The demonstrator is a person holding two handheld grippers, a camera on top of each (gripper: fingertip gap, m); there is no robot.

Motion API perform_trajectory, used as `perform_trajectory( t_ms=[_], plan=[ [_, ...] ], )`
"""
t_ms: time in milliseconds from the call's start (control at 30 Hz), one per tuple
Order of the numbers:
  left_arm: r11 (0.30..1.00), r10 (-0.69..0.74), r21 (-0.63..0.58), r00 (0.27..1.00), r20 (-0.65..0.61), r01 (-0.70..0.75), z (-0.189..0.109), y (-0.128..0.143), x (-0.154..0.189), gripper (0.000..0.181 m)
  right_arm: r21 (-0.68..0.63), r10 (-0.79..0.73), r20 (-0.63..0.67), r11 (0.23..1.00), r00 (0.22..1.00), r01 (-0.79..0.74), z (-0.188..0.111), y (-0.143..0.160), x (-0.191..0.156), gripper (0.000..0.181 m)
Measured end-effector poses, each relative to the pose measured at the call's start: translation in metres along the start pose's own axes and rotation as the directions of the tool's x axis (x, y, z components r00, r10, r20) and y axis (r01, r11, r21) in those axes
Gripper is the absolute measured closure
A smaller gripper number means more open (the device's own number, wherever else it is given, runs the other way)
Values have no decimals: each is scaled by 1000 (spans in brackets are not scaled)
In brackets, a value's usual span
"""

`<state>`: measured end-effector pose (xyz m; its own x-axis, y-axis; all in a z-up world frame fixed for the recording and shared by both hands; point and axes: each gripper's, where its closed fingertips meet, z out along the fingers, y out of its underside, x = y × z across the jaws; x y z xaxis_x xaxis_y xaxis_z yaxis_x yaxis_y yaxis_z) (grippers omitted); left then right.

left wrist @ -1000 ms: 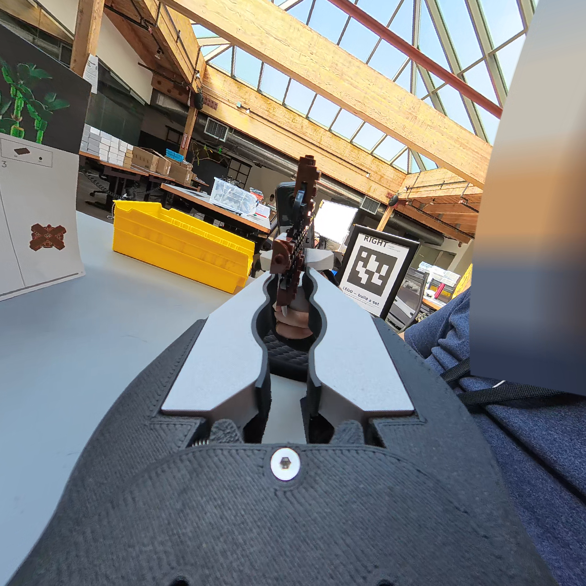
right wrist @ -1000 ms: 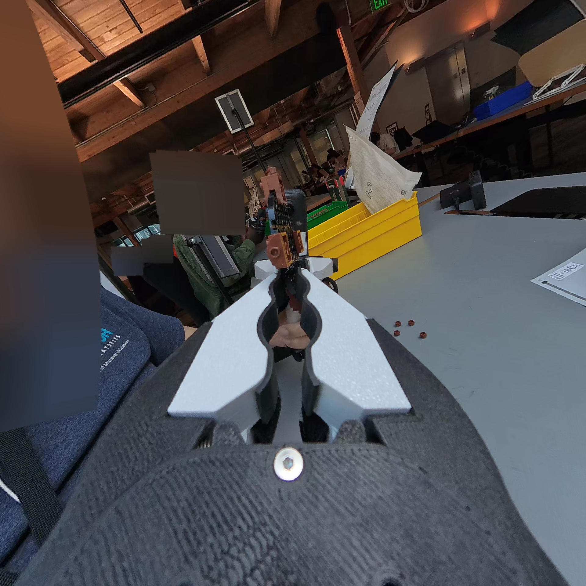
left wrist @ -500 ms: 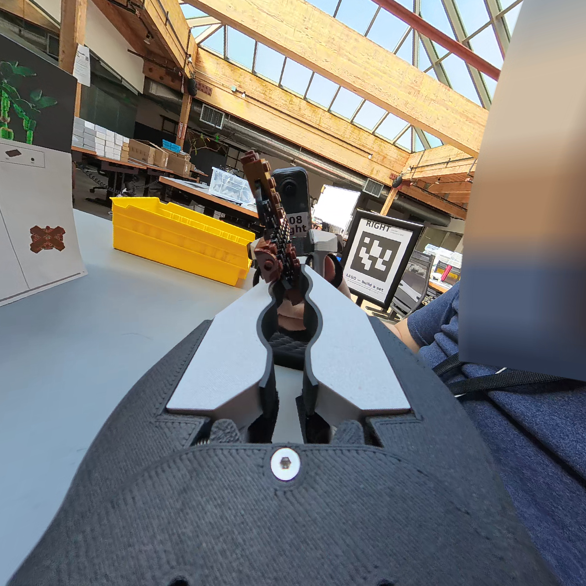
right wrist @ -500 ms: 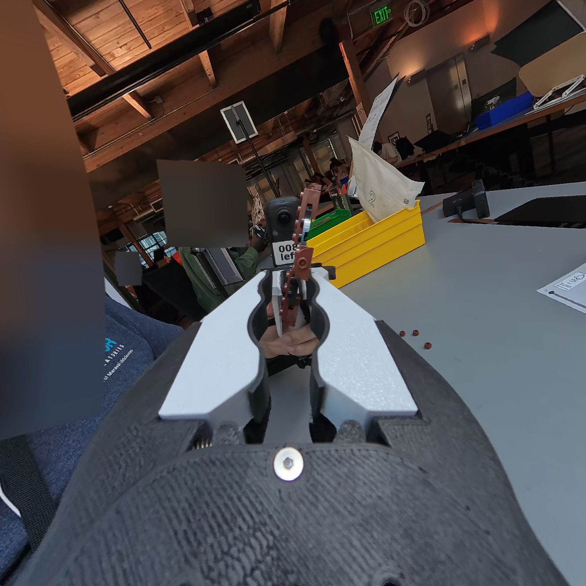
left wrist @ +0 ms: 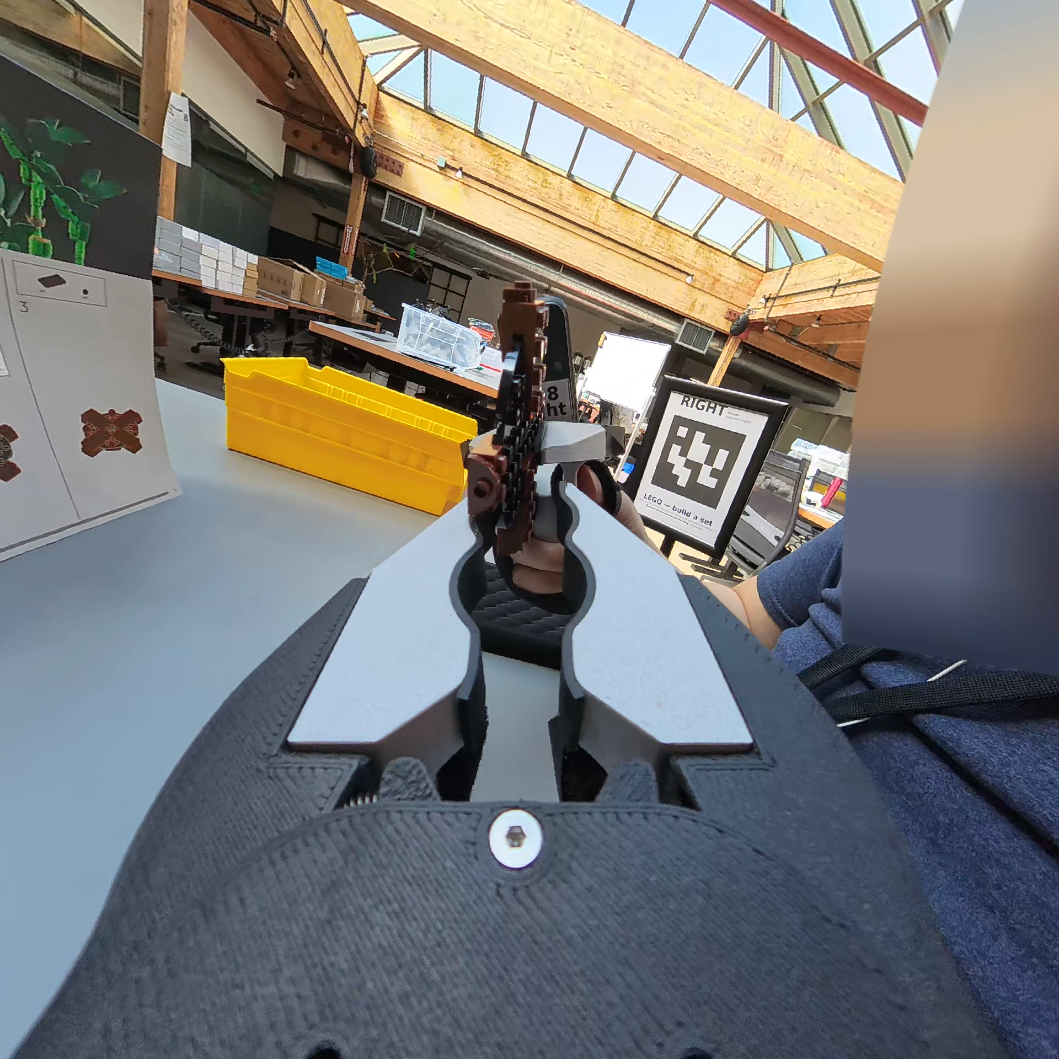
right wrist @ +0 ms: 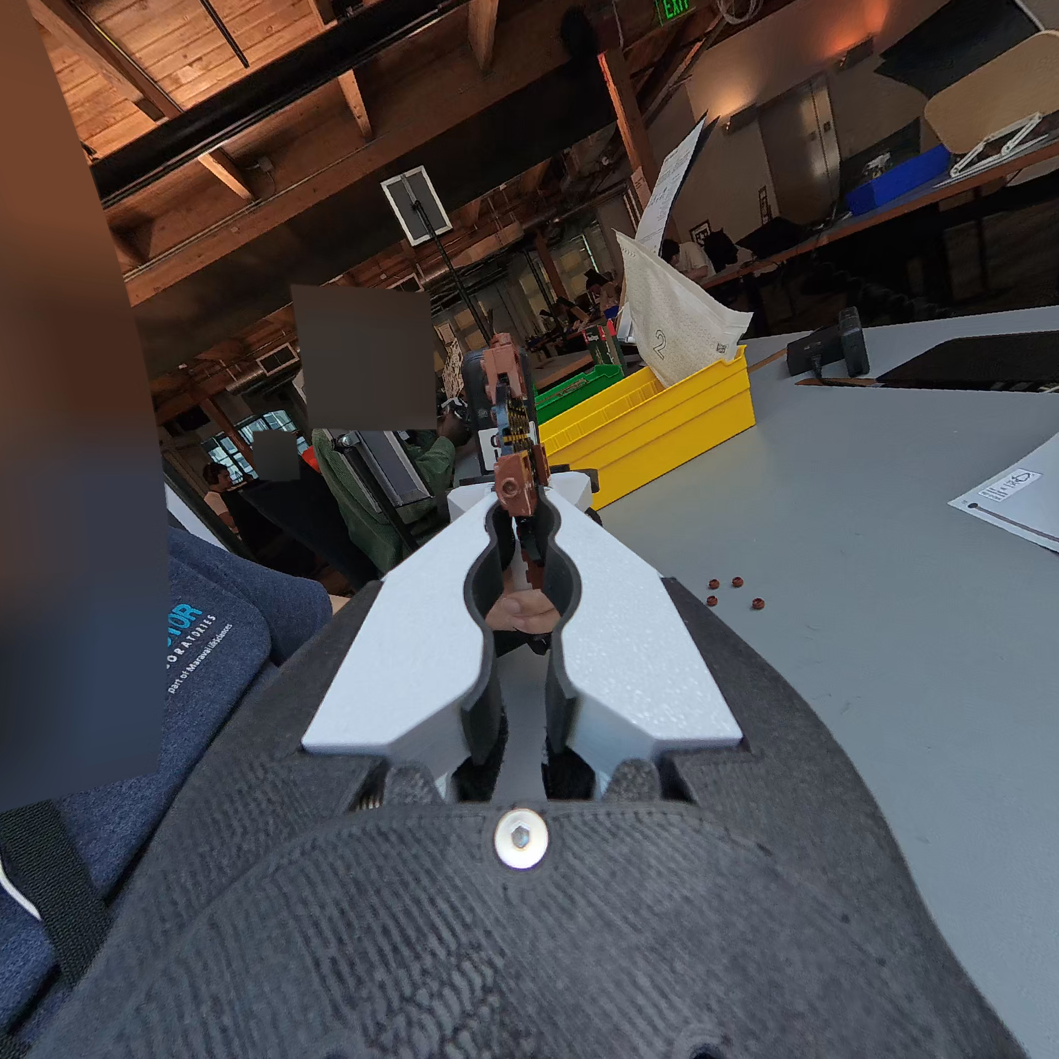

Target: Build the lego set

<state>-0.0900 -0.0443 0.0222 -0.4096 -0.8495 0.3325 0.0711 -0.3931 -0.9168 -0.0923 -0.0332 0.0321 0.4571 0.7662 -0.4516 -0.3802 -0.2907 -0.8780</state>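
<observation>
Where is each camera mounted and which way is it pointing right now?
Left wrist view: on the left gripper, looking along its fingers across the grey table toward the yellow bin; the person's blue sleeve shows at right.
Right wrist view: on the right gripper, facing the opposite way, past four small brown studs; the blue shirt shows at left.
Shared: both grip the brown-and-black lego assembly, the yellow bin, the table.

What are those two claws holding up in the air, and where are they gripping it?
Both grip one brown and black lego assembly by its lower end: left claw and right claw shut on it, edge-on.
</observation>
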Motion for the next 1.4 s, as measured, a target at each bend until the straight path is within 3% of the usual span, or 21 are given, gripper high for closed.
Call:
perform_trajectory(
  t_ms=[500,600,933,1233,1400],
  plan=[
    [1000,-8,13,999,-40,8,-2,-4,6,174,13,32,85,999,996,-33,4,5,-8,173],
    [1000,-1,20,1000,-28,2,-3,-6,5,175,21,20,89,1000,996,-21,4,3,-9,161],
    [1000,-15,14,1000,-26,16,-4,-7,6,176,-3,-1,55,1000,998,1,5,5,-5,164],
    [999,-35,32,998,-45,37,-2,-6,5,174,-5,15,66,1000,998,-15,3,6,-6,174],
    [998,-48,27,998,-49,49,-1,-4,4,160,-8,31,44,999,999,-31,-2,5,-1,175]
  ],
)
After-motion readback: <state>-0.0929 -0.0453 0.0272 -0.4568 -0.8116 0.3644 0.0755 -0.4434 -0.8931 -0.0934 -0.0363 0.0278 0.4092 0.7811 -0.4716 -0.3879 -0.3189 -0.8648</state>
